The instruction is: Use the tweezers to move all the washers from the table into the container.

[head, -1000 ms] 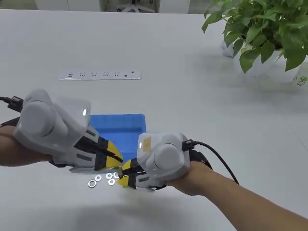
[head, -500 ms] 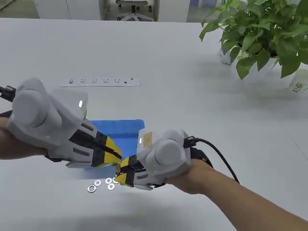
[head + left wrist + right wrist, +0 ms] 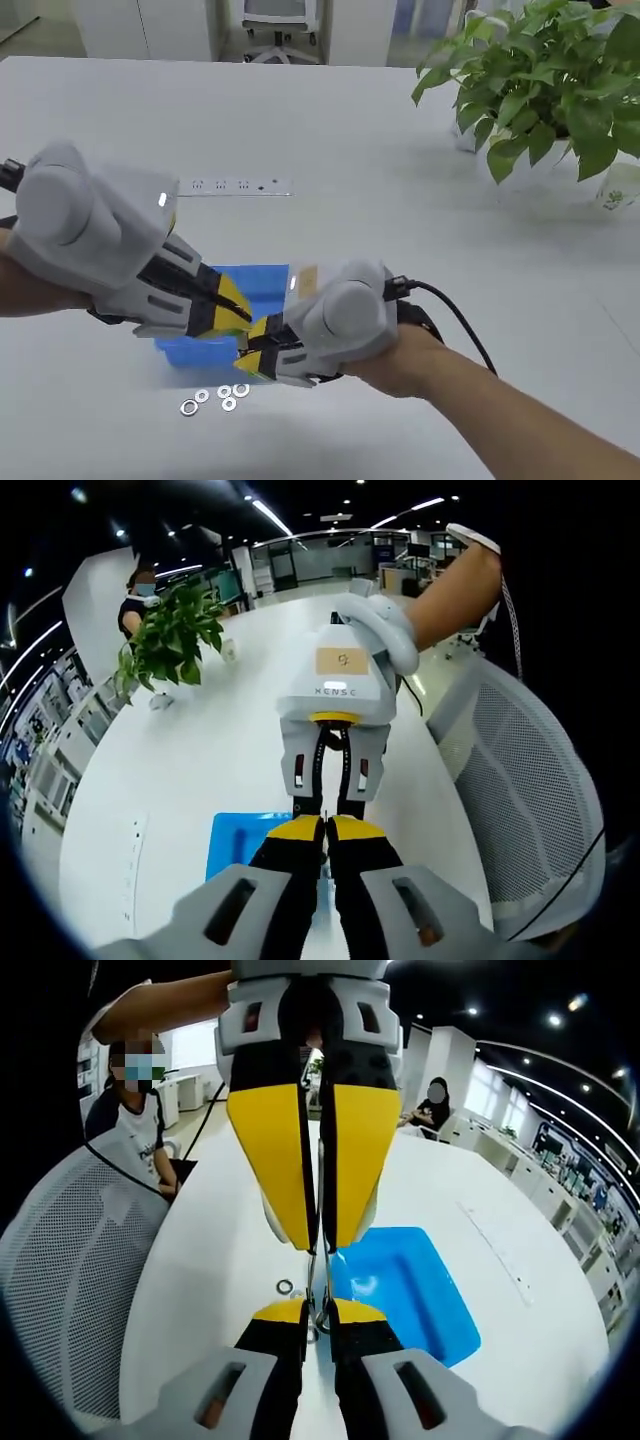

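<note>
Right gripper view | your right gripper (image 3: 318, 1308) and left gripper (image 3: 318, 1243) jaws both clench the tweezers (image 3: 318, 1278), probably to regrip | washers (image 3: 229, 404) on surface (image 3: 400, 200) beneath jaws, container (image 3: 420, 1300) just beside

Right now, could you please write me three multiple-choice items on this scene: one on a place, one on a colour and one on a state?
1. Where do the washers lie relative to the container?
A. inside it
B. on the table outside it
C. stacked on its rim

2. What colour is the container?
A. blue
B. red
C. white

3. How do the jaws of the right gripper stand?
A. wide open
B. shut on the tweezers
C. shut on a plant leaf

Answers:
1 B, they sit on bare white table beyond its wall.
2 A, its floor and walls are blue.
3 B, the thin metal tweezers run between the nearly closed jaws.
</note>
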